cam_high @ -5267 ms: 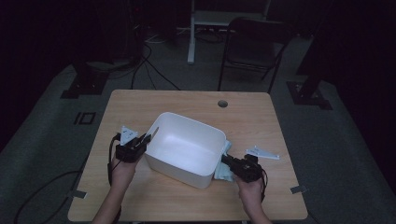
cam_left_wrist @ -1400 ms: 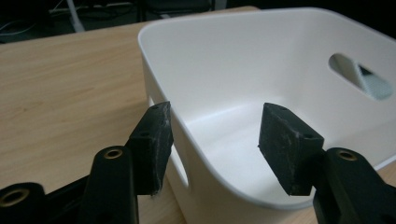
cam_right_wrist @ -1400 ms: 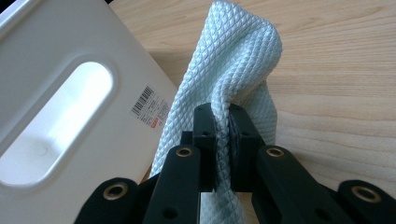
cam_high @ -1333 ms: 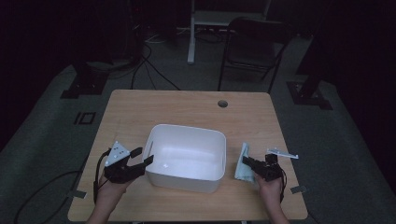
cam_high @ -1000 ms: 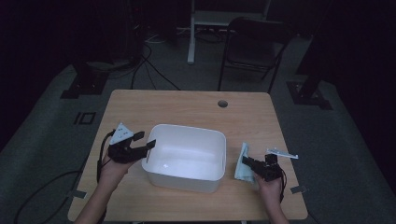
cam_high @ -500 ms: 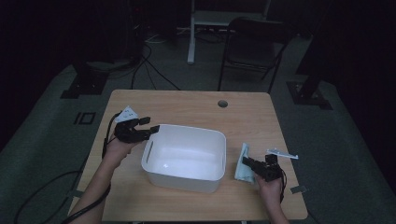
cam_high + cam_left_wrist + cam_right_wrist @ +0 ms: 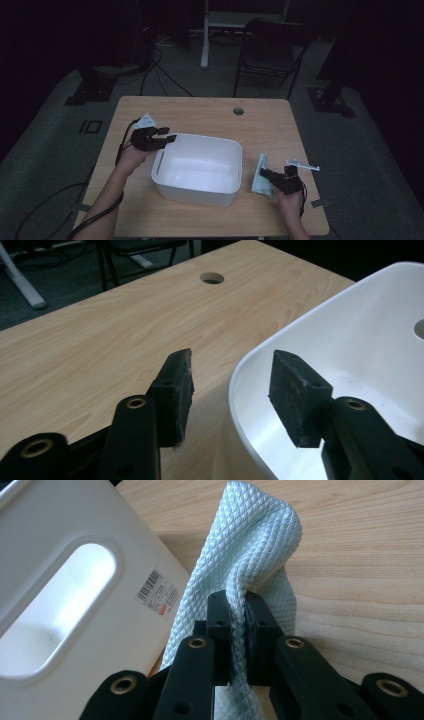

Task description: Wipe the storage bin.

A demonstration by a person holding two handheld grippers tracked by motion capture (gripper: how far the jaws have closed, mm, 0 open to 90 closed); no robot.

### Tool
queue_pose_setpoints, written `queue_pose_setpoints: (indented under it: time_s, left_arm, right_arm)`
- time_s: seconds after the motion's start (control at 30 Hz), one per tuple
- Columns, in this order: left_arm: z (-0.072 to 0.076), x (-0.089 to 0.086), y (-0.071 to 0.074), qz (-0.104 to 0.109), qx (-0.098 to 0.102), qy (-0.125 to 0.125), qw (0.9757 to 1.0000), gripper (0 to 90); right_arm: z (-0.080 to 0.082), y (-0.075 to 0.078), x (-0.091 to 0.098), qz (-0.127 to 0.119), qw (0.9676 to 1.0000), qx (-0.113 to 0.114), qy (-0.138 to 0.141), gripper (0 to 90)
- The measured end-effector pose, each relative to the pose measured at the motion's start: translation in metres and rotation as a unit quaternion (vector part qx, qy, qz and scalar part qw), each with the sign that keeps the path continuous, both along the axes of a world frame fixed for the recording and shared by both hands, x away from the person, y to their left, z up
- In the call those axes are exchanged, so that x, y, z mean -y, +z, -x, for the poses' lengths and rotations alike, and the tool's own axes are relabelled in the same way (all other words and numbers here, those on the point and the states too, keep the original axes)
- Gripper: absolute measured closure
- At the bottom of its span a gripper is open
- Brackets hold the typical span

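since the earlier frames your left hand-held gripper (image 7: 162, 137) has travelled from the near-left side of the white tub (image 7: 197, 187) up to its far-left corner, and its jaws have just been closing; one pad (image 7: 295, 395) sits inside the rim, the other outside, neither yet pressing the wall, so it counts as released. your right hand-held gripper (image 7: 270, 176) is clenched on a fold of the pale blue cloth (image 7: 252, 550), just beside the tub's right wall on the tabletop (image 7: 210, 112). the tub sits mid-tabletop, towards the near edge. handling, as a judgement: the tub looks light, stiff and smooth, so it may slide or tip under a one-sided pull; take it by the rim, or at the handle slot (image 7: 60, 605). the cloth is soft, limp and quilted, so it should grip well but will drape; hold it by a bunched fold. room: the far half of the tabletop is open up to the cable hole (image 7: 238, 110); the near edge is close to the tub, and a small white strip (image 7: 302, 164) lies near your right hand.
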State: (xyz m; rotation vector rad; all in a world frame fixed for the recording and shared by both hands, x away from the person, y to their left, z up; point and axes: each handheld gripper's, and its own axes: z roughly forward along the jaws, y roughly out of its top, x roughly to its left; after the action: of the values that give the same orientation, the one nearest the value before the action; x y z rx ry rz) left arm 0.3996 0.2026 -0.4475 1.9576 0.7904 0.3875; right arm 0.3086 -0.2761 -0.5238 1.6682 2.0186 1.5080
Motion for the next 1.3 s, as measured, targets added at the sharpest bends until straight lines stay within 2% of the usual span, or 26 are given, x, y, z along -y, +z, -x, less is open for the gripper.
queue_pose_setpoints:
  time_s: [0.1,0.23,0.3,0.43,0.5,0.6,0.83,1.0,1.07,1.13,1.2,1.3]
  left_arm:
    - [-0.001,0.000,-0.001,0.019,0.001,-0.014,0.9997,55.8]
    - [-0.002,0.003,-0.003,0.003,0.002,-0.023,0.9997,68.8]
    - [-0.002,0.003,-0.003,0.006,0.001,-0.025,0.9997,73.0]
    - [0.000,0.002,-0.003,0.006,0.001,-0.019,0.9998,74.9]
    - [0.003,0.002,-0.002,0.000,0.001,-0.014,0.9999,75.9]
    - [0.011,0.000,-0.002,-0.014,0.012,0.001,0.9998,77.4]
    - [0.035,-0.008,-0.003,-0.010,0.010,0.041,0.9991,80.7]
    - [0.043,-0.009,-0.003,-0.014,0.009,0.036,0.9992,80.0]
    - [0.041,-0.010,-0.002,-0.014,0.008,0.027,0.9995,79.4]
    - [0.038,-0.010,-0.003,-0.002,0.008,0.020,0.9998,76.3]
    - [0.036,-0.007,-0.003,-0.013,0.009,0.011,0.9998,74.0]
    - [0.031,-0.003,-0.003,-0.015,0.011,0.005,0.9998,74.0]
  right_arm:
    - [-0.001,-0.001,0.001,-0.003,1.0000,-0.002,-0.002,83.4]
    - [-0.001,-0.002,0.003,-0.004,1.0000,-0.004,-0.003,83.3]
    - [0.000,-0.002,0.003,-0.004,1.0000,-0.004,-0.003,83.3]
    - [-0.001,-0.002,0.005,-0.008,0.9999,-0.005,-0.005,83.3]
    - [-0.001,-0.003,0.005,-0.007,1.0000,-0.005,-0.005,83.3]
    - [-0.001,-0.003,0.004,-0.006,0.9999,-0.006,-0.006,83.3]
    - [0.000,-0.001,0.003,-0.008,0.9999,-0.004,-0.005,83.3]
    - [0.000,0.000,0.002,-0.009,0.9999,-0.002,-0.005,83.3]
    - [-0.001,0.000,0.002,-0.010,0.9999,-0.002,-0.003,83.3]
    - [-0.001,0.000,0.001,-0.011,0.9999,-0.003,-0.004,83.3]
    - [-0.001,-0.001,0.002,-0.010,0.9999,-0.004,-0.005,83.2]
    - [0.000,-0.001,0.003,-0.011,0.9999,-0.005,-0.007,83.2]
